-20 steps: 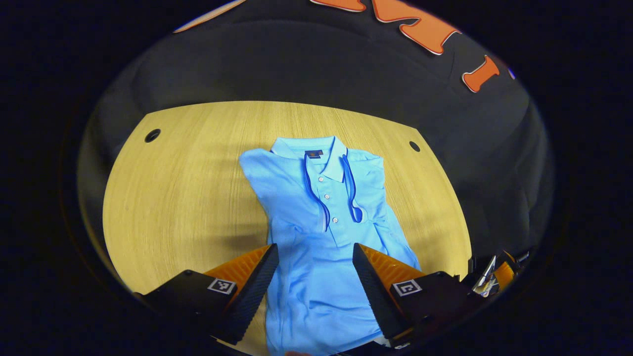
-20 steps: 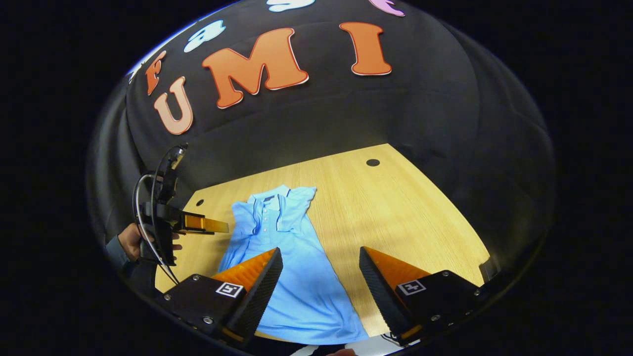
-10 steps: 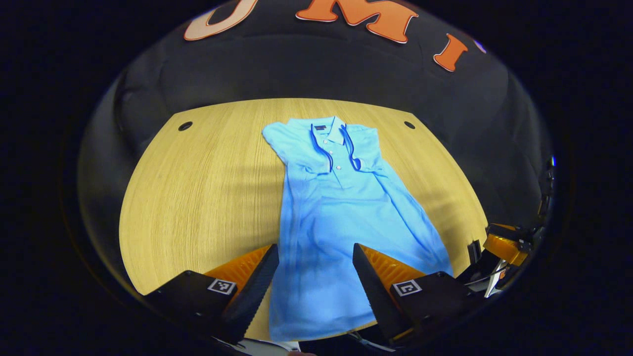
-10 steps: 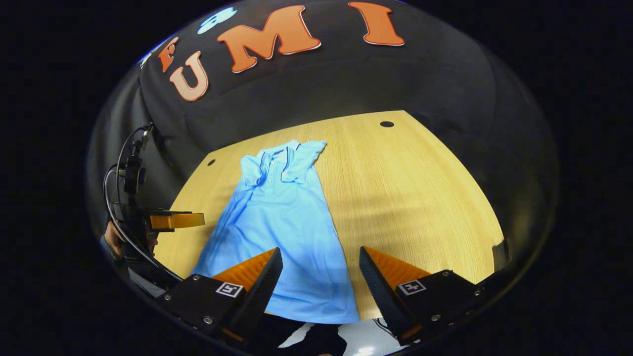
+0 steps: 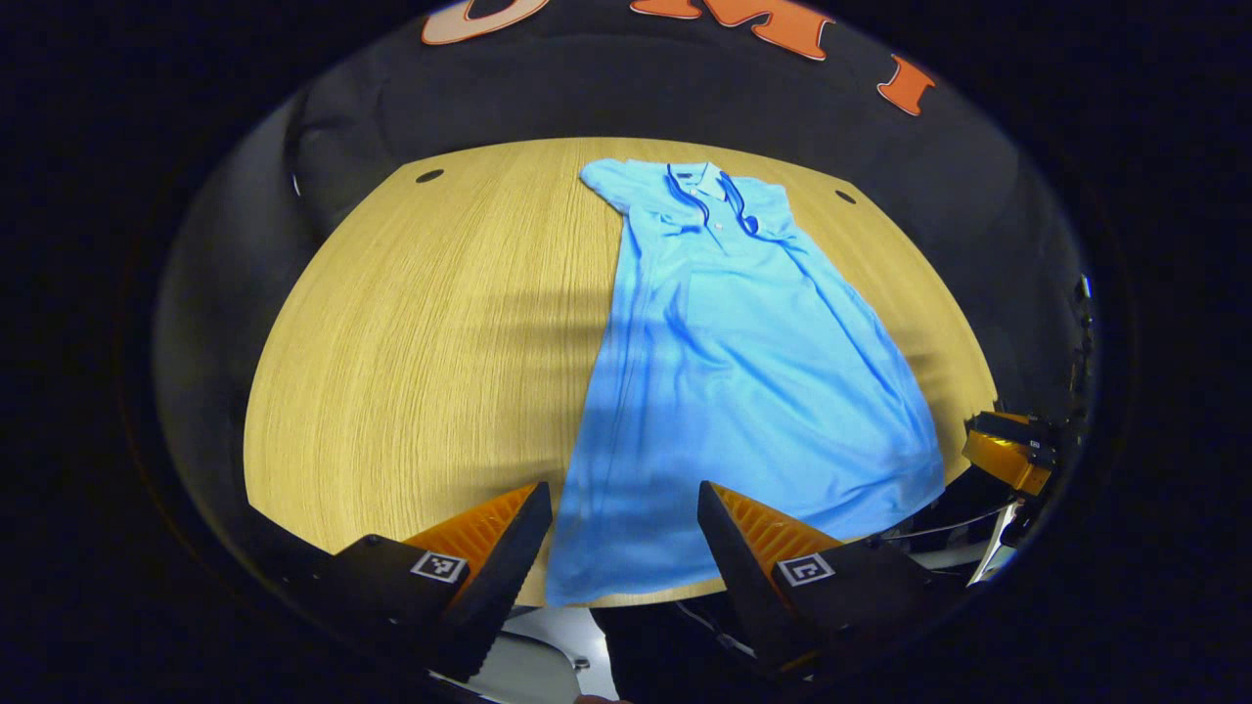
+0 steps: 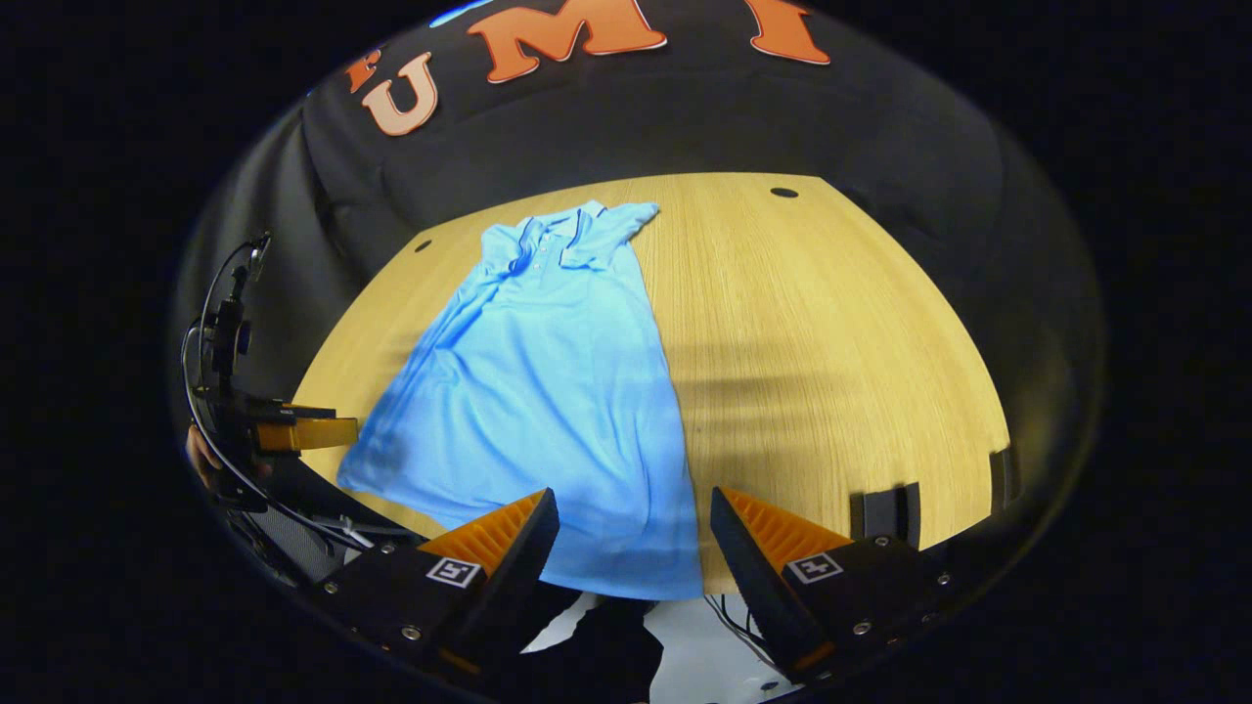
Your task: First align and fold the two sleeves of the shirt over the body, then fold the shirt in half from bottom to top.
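One light blue polo shirt [image 5: 724, 362] lies flat on the wooden desk [image 5: 411, 352], with its collar at the far edge and its hem at the near edge, where the cloth reaches the rim of the desk. Both sleeves are already folded over the body, so the shirt looks like one long shape, narrow at the far end and wider at the near end. In the left gripper view it lies a little to the right of the middle of the desk. The desk has two small round holes near its far corners — one on the left [image 5: 429, 176] and one on the right [image 5: 845, 197].

There are two claws. The left claw [image 5: 624, 533] hangs above the near hem with its fingers wide apart and holds nothing. The right claw [image 6: 634, 543] is also spread wide and empty, above the near right corner of the hem. In the right gripper view a hand [image 6: 201, 455] holding the left claw shows at the far left, beside the desk.
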`<state>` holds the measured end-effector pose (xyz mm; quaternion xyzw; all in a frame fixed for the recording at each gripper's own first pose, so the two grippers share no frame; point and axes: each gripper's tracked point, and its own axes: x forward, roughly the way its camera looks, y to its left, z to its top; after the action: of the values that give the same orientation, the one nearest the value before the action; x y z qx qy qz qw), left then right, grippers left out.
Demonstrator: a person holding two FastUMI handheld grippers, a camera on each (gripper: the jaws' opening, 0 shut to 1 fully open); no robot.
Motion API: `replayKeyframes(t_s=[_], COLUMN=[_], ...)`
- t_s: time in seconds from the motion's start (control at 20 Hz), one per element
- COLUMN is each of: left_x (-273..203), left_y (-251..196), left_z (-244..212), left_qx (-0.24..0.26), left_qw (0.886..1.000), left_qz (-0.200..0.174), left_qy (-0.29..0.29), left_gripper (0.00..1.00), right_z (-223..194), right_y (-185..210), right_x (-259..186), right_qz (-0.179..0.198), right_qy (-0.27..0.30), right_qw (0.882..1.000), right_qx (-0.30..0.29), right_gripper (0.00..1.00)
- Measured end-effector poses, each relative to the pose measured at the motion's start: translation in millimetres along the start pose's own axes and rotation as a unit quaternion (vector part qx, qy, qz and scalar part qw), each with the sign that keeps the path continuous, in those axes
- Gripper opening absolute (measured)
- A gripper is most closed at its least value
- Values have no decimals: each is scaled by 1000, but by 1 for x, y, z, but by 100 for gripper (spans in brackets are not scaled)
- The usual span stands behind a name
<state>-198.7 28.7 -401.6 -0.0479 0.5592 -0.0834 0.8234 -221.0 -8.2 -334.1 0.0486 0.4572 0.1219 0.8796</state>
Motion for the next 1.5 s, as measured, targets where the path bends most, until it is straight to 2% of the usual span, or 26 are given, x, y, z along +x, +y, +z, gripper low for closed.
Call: replayKeyframes(t_s=[0.2, 0.4, 0.6, 0.75, 0.85, 0.95, 1.0, 1.05, 1.1, 1.15, 1.2, 1.35, 1.5], left_x=[10, 20, 25, 24, 25, 23, 21, 19, 22, 23, 26, 29, 26], left_y=[19, 30, 32, 31, 30, 30, 31, 28, 20, 12, 4, -2, -11], left_z=[-26, -30, -30, -31, -33, -35, -35, -37, -36, -36, -34, -30, -29], left_qx=[2, -20, -15, 1, 6, 5, 3, 6, 16, 28, 39, 49, 17], left_qw=[999, 998, 996, 994, 993, 992, 991, 991, 991, 991, 991, 991, 994], left_qz=[34, 49, 49, 44, 43, 45, 45, 40, 33, 28, 25, 47, 27], left_qy=[-2, -31, -70, -100, -112, -121, -125, -126, -127, -125, -122, -116, -106], left_gripper=[100, 100, 99, 100, 99, 100, 99, 99, 94, 77, 60, 9, 5], right_z=[-25, -34, -46, -43, -41, -39, -39, -38, -37, -38, -39, -38, -34], right_y=[-4, -13, -10, -8, -11, -12, -9, -8, -6, -6, -5, 0, 7], right_x=[14, 23, 30, 32, 33, 34, 33, 33, 34, 34, 33, 34, 32], right_qz=[-14, -40, -46, -48, -59, -63, -58, -55, -57, -63, -68, -59, -32], right_qy=[22, 20, 23, -1, -21, -40, -47, -60, -69, -70, -65, -35, -19], right_qw=[1000, 998, 997, 997, 997, 996, 996, 995, 994, 993, 993, 997, 999], right_qx=[-17, -49, -63, -67, -48, -39, -43, -54, -61, -67, -70, -33, 14], right_gripper=[98, 98, 98, 94, 86, 73, 60, 52, 26, 16, 9, 4, 1])
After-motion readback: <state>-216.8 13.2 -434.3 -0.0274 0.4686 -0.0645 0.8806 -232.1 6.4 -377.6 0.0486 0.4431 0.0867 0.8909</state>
